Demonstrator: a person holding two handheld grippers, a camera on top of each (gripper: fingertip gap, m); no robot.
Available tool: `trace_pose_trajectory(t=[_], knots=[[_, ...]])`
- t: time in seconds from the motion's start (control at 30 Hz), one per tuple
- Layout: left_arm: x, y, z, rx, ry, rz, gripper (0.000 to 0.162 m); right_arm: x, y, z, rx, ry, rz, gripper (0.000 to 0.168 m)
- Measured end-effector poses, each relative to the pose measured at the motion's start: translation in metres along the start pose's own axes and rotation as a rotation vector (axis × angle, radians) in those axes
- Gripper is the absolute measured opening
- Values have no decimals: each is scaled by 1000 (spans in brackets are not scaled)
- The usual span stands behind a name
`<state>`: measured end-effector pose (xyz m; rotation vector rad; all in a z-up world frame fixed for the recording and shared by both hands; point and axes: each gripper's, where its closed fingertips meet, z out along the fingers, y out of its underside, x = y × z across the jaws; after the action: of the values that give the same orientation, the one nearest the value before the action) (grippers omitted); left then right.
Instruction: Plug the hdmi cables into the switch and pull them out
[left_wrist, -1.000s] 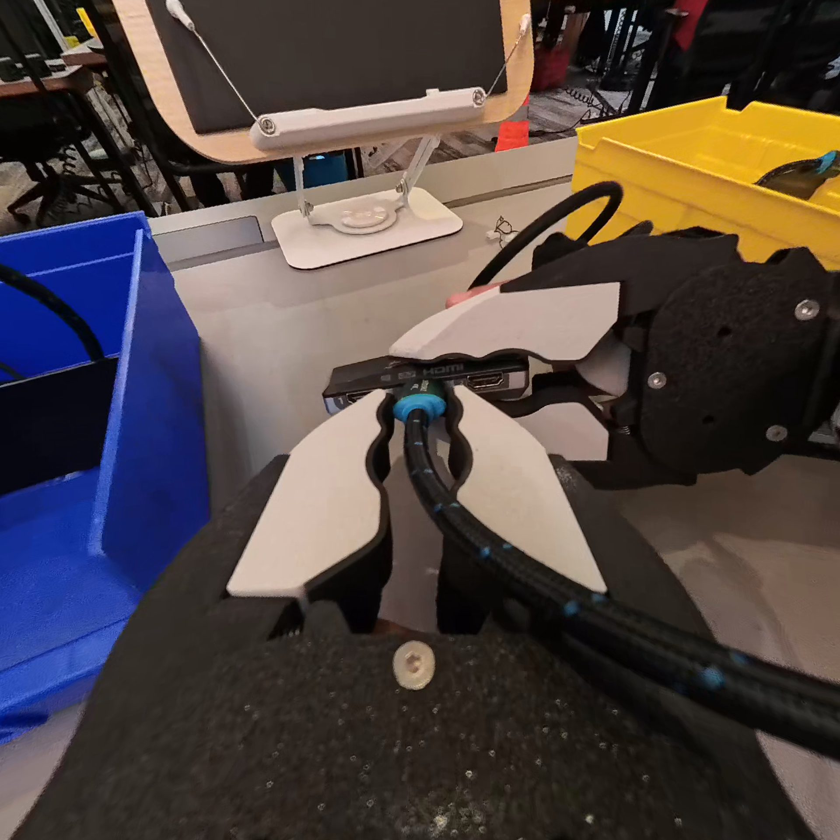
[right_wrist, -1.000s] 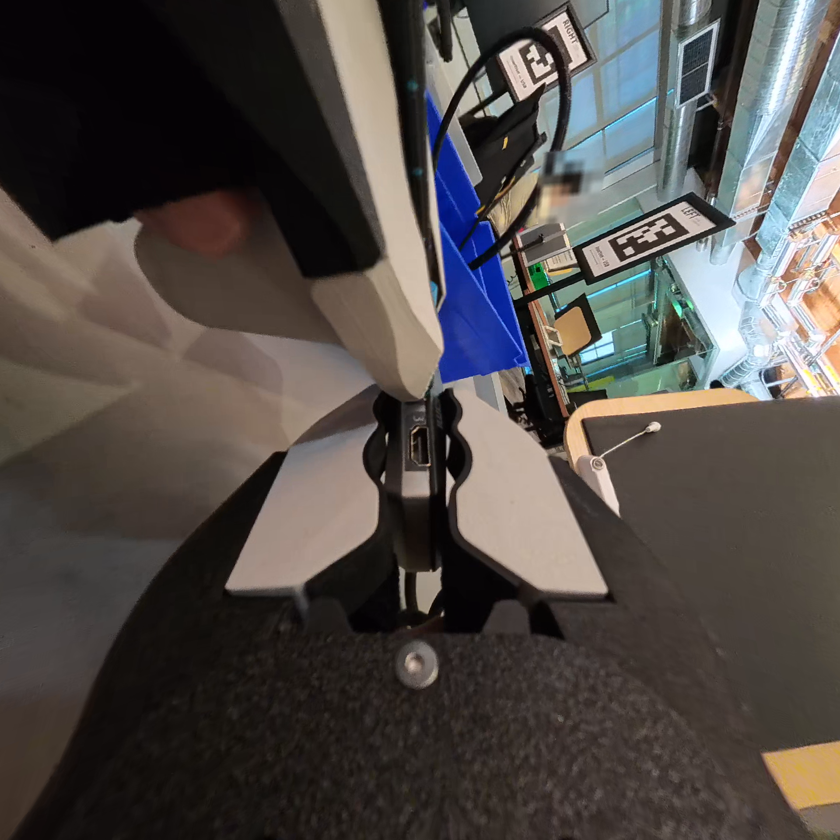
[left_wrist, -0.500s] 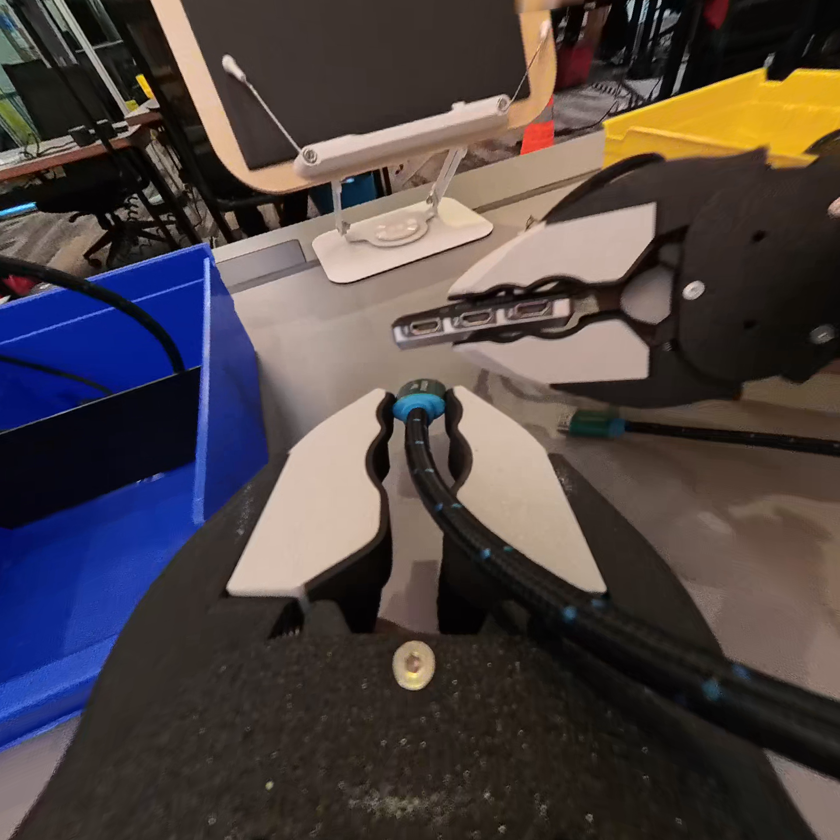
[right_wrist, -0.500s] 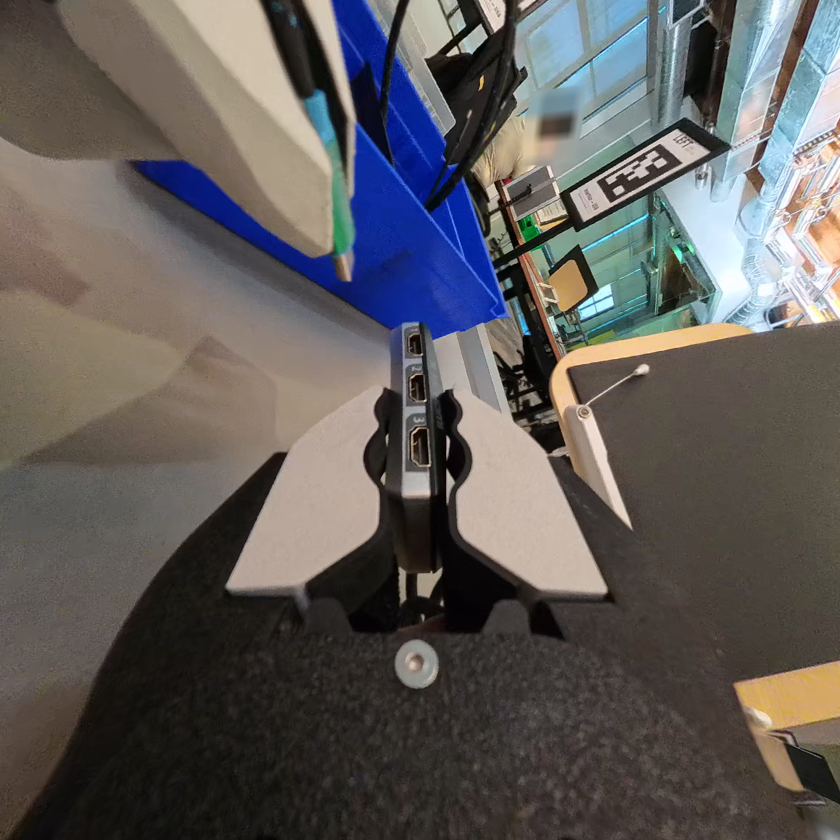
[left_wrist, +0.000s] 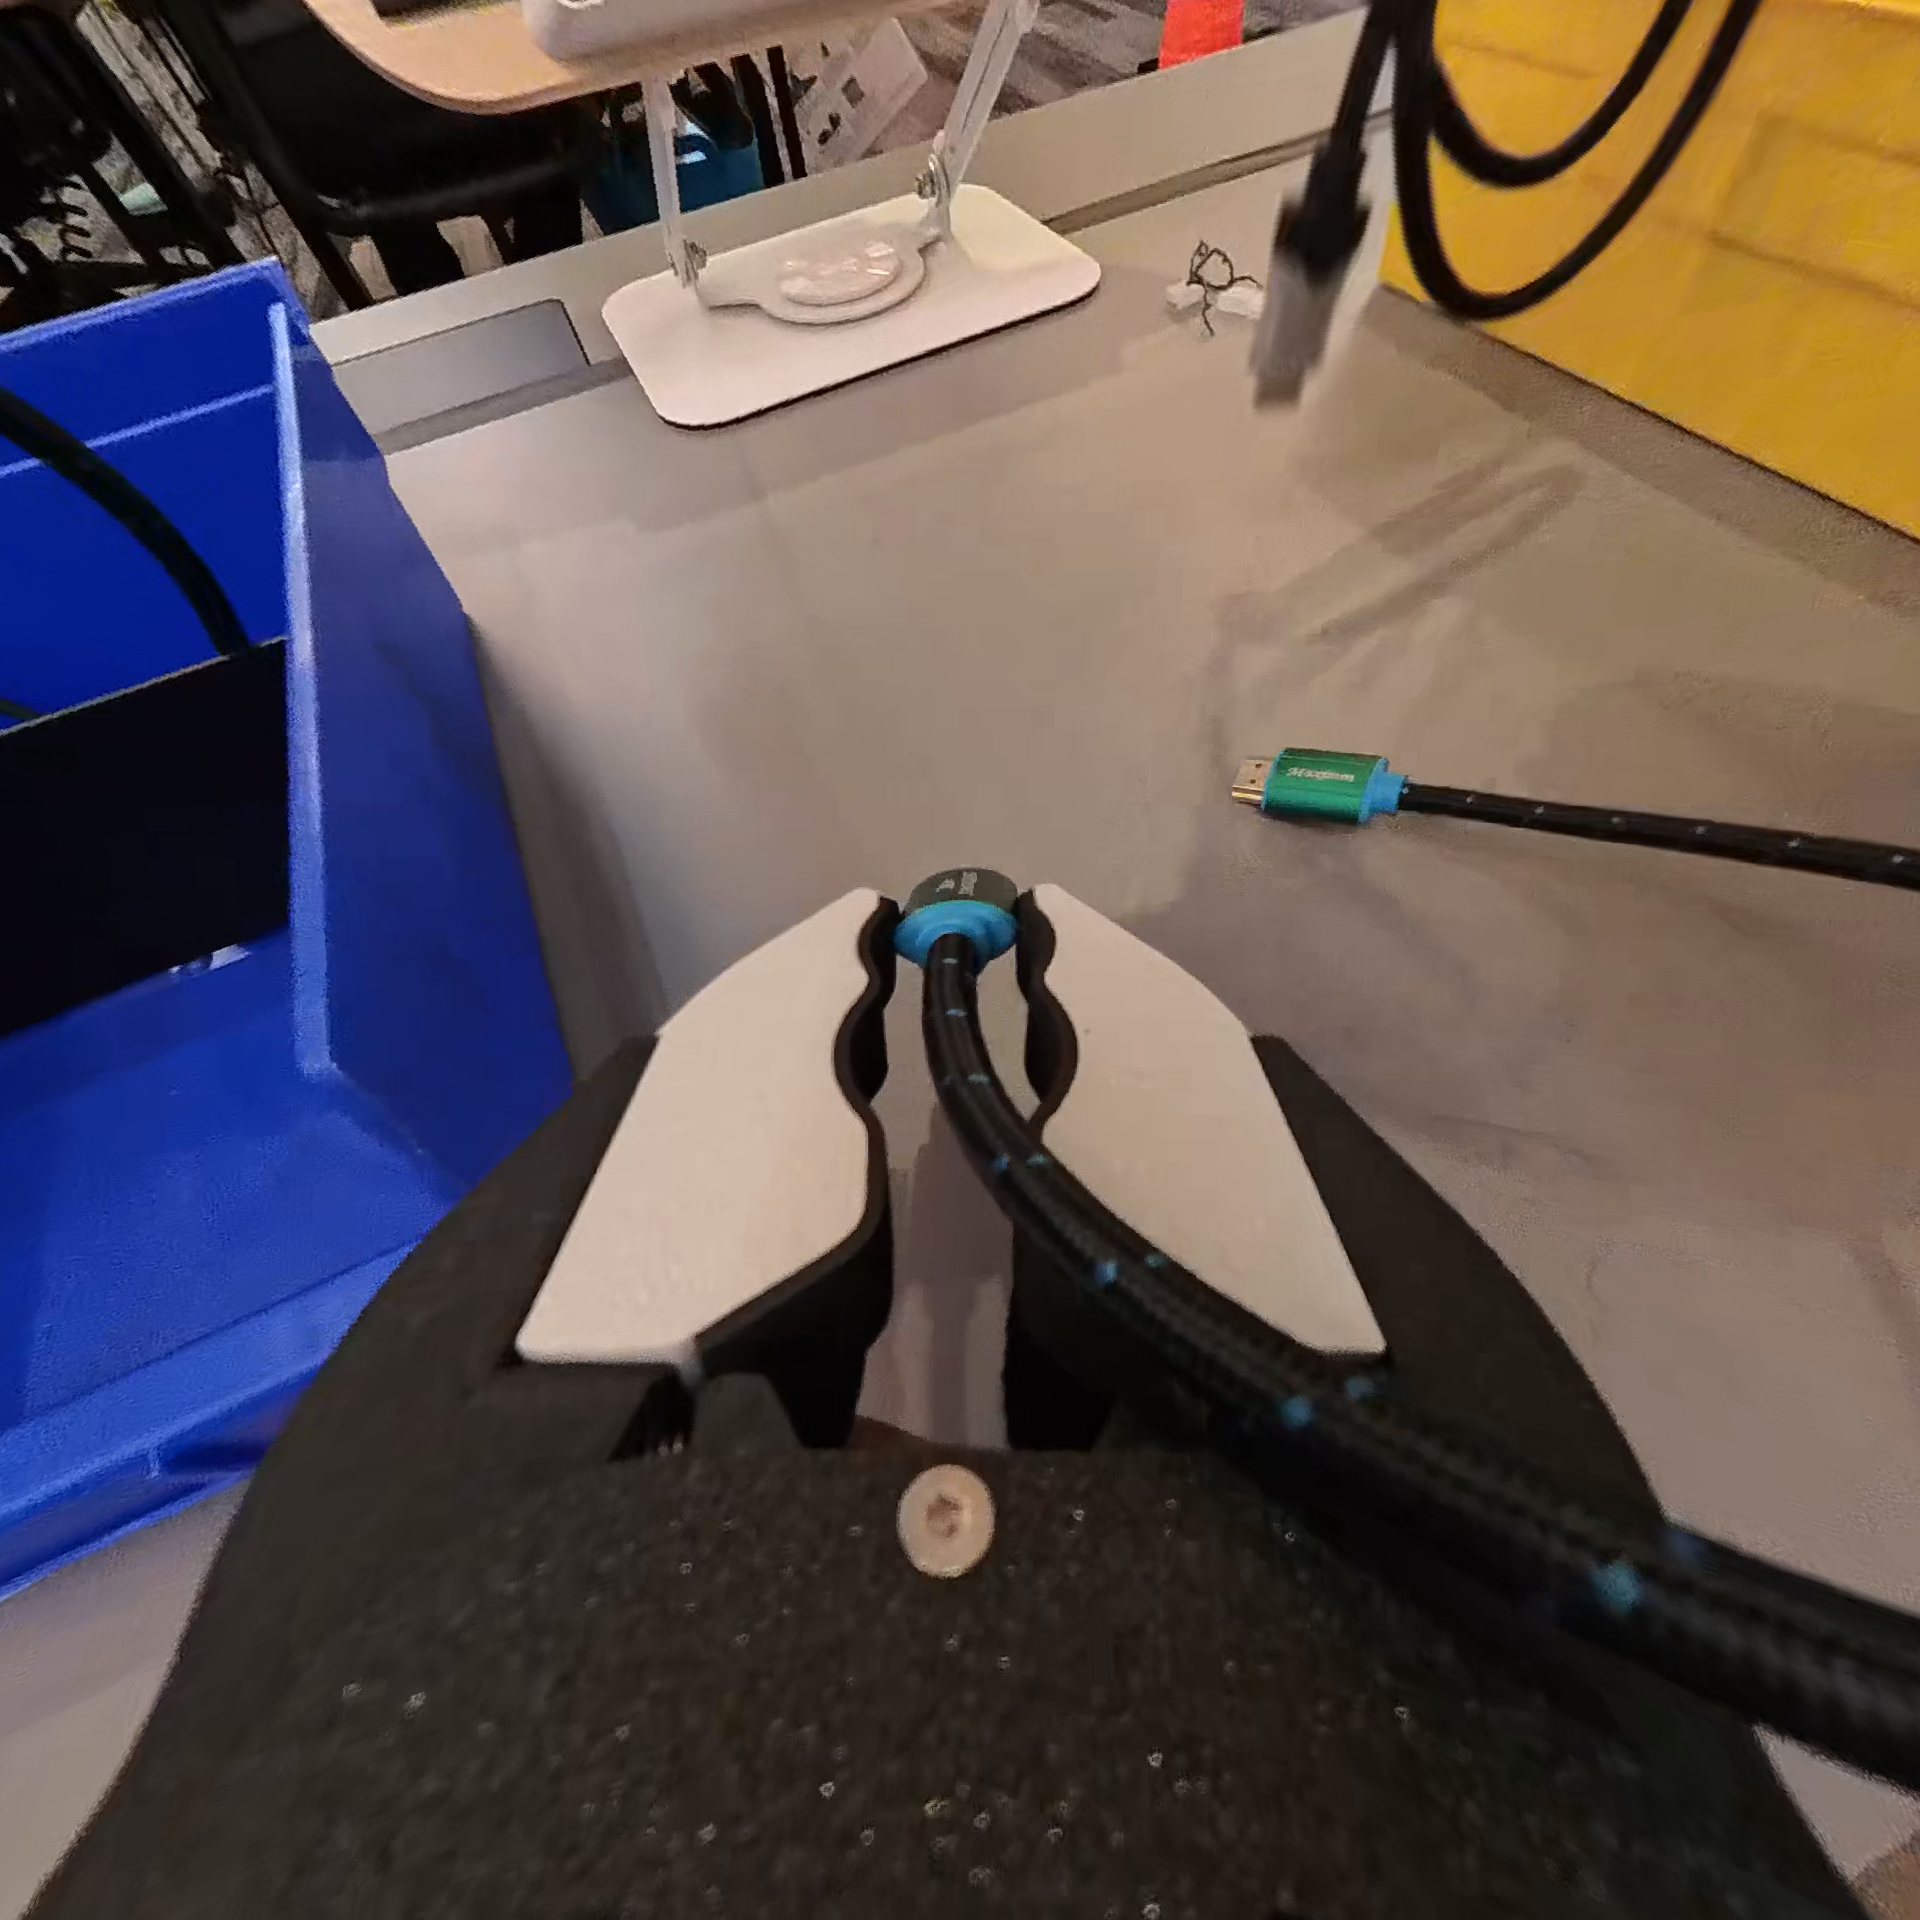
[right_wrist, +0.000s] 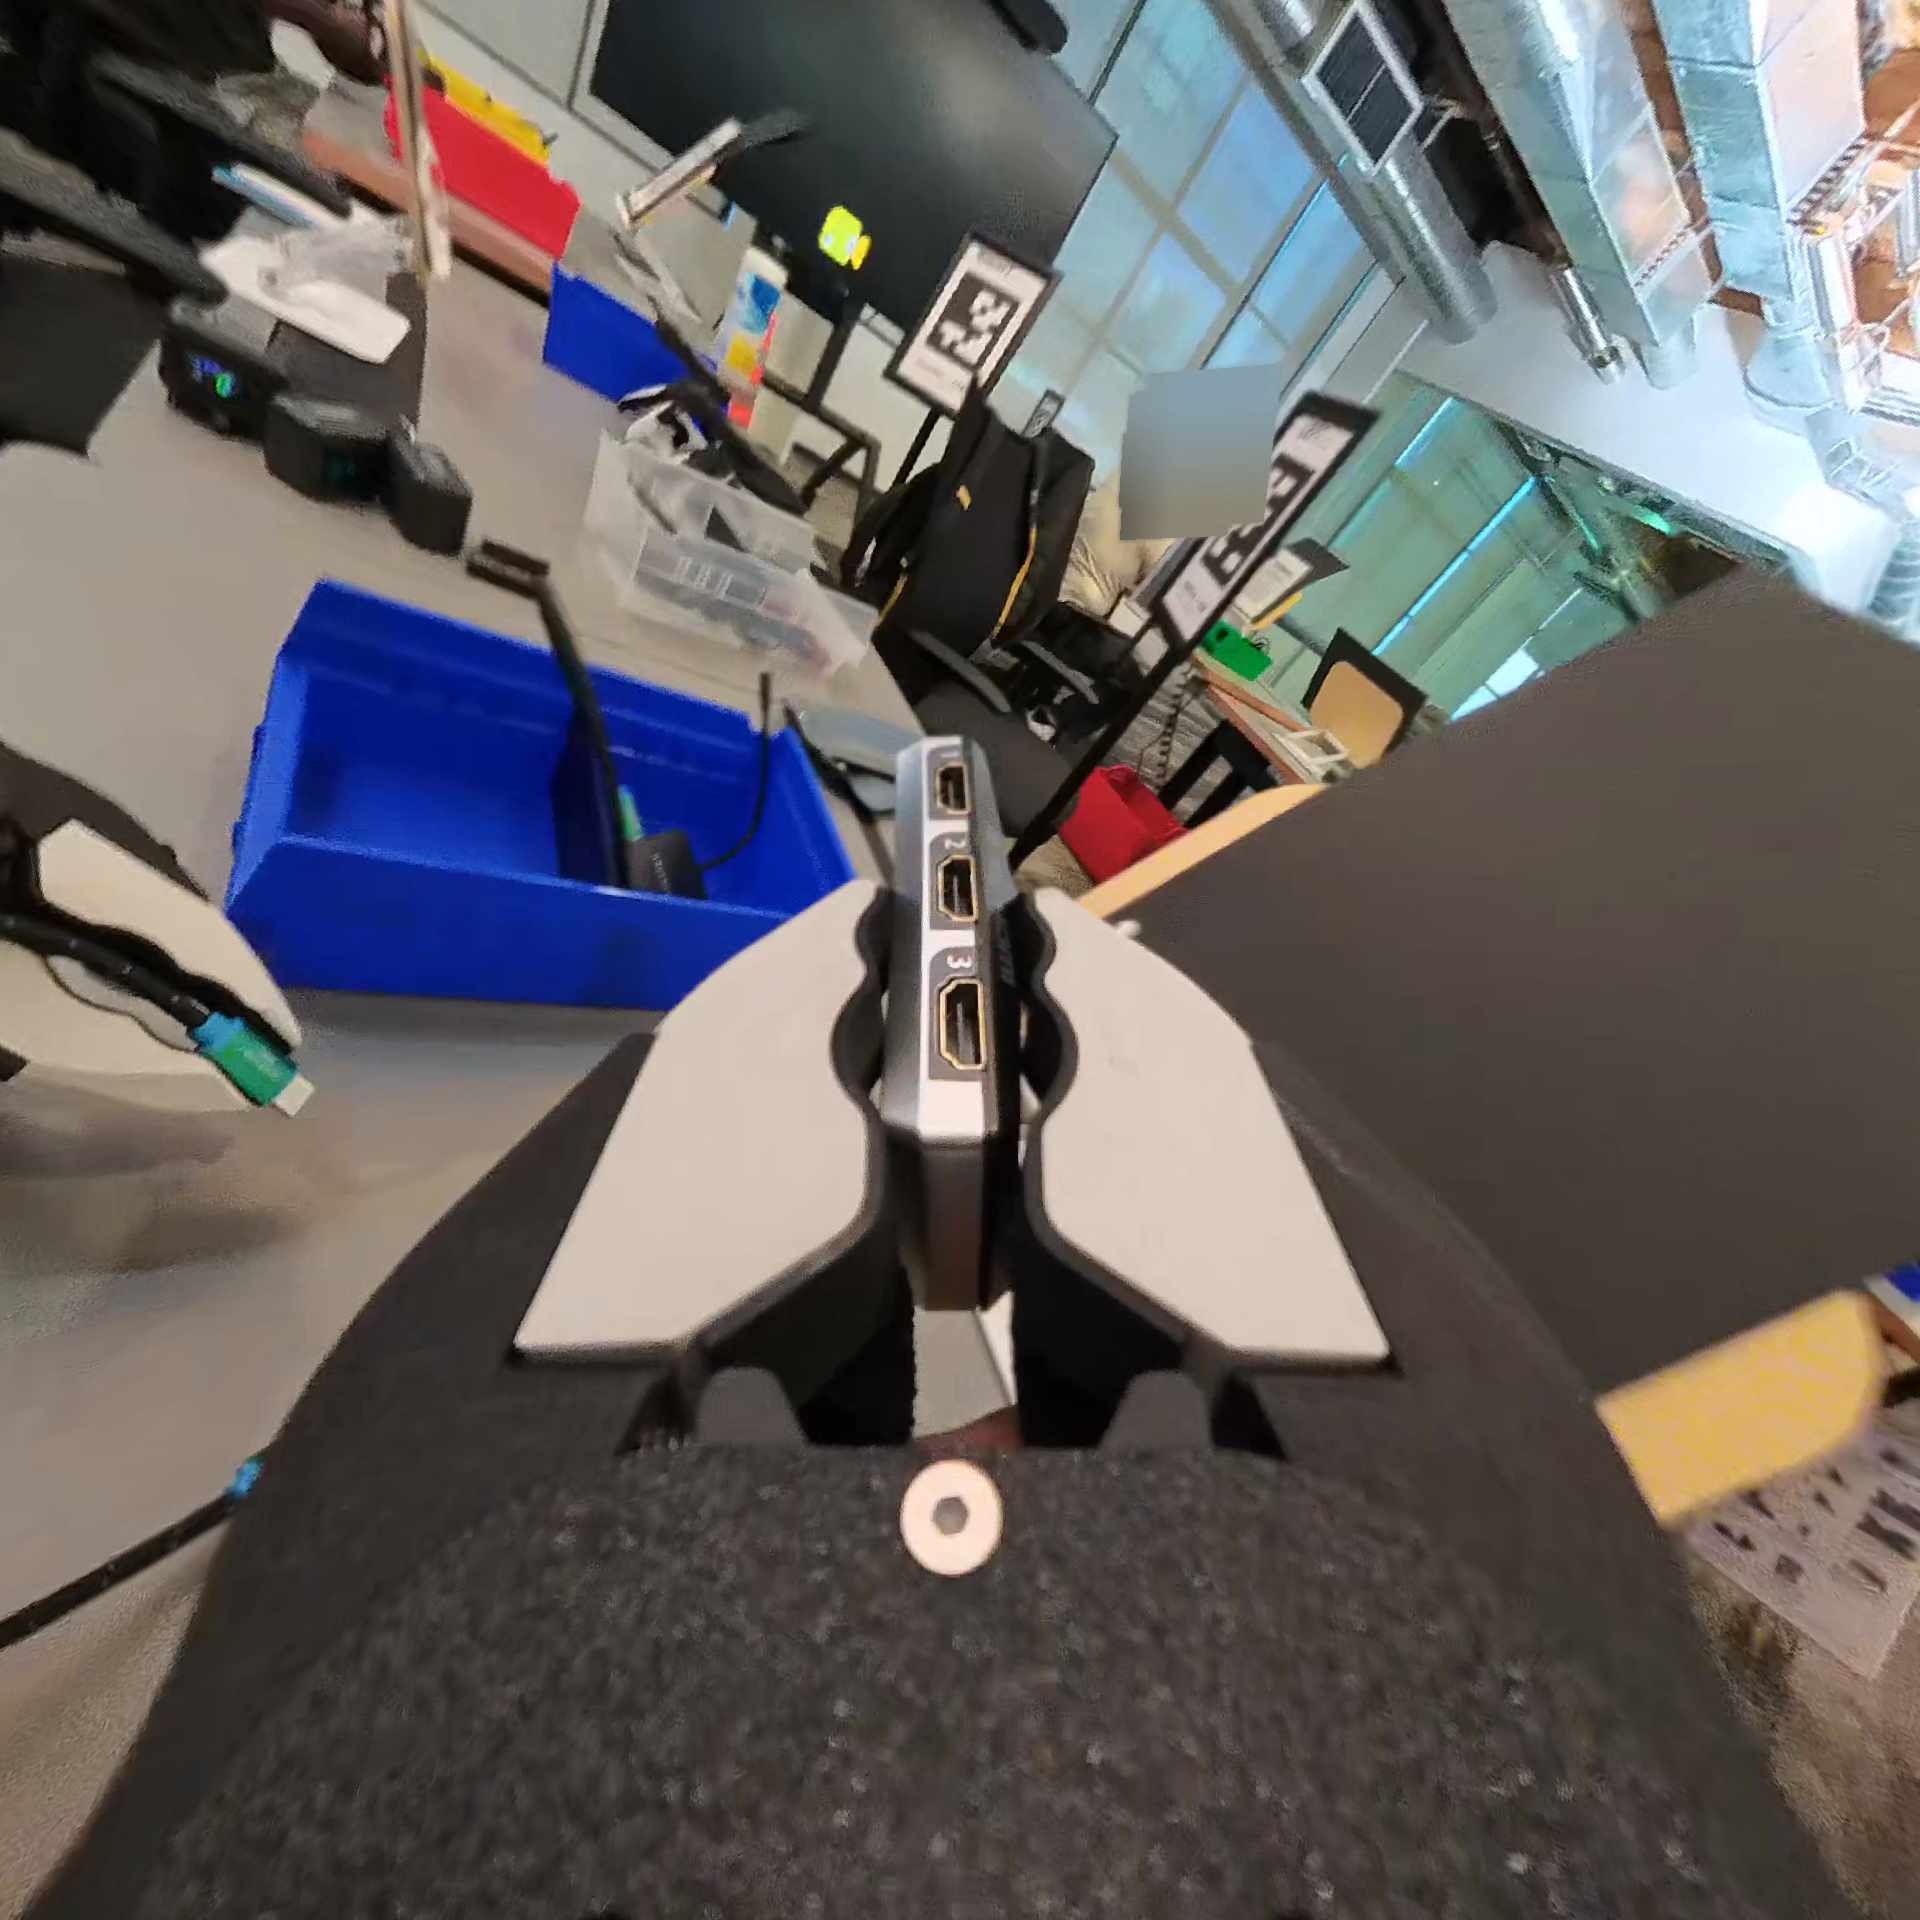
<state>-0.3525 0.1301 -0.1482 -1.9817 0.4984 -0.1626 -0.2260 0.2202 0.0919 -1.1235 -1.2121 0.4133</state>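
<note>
Counting up: two grippers, one switch.
Two braided cables (left_wrist: 1195, 1278) (left_wrist: 1621, 826), one blue bin (left_wrist: 343, 831), one yellow bin (left_wrist: 1704, 312).

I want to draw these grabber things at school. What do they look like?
Both match. The left gripper and right gripper each have a chunky black body with a rough, speckled grainy surface and one round silver screw in the middle. Two flat, pale grey fingers stick forward like a beak, edged in black with wavy inner sides. No sleeves or wires of their own show.
</note>
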Motion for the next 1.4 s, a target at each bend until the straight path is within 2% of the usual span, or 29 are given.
trace_pose_trajectory(t=[0.1, 0.17, 0.3, 0.47, 0.6, 0.67, 0.8, 0.9, 0.97, 1.1, 1.4], knots=[[3, 1, 1, -1, 18, 15, 22, 54, -19, -35, 24, 21, 63, 22], [4, 1, 2, 0, 21, 23, 22, 85, -13, -53, 30, 59, 121, 22], [7, -1, 3, -1, 27, 36, 22, 129, 33, -89, 58, 134, 357, 21], [11, 0, 3, -8, 36, 50, 22, 167, 89, -142, 108, 309, 486, 21], [15, 1, 6, -16, 42, 79, 22, 178, 172, -174, -12, 456, 615, 21], [16, 2, 6, -19, 38, 97, 22, 173, 209, -187, -152, 511, 615, 21], [19, 3, 8, -23, 32, 123, 22, 169, 250, -215, -393, 636, 577, 22], [18, 3, 7, -22, 28, 129, 22, 176, 245, -235, -442, 720, 569, 23], [17, 3, 6, -19, 23, 128, 22, 182, 227, -245, -390, 750, 560, 23], [16, 3, 6, -20, 25, 124, 22, 196, 185, -261, -95, 736, 668, 22], [18, 3, 6, -19, 24, 152, 22, 224, 140, -296, 251, 777, 781, 21]])
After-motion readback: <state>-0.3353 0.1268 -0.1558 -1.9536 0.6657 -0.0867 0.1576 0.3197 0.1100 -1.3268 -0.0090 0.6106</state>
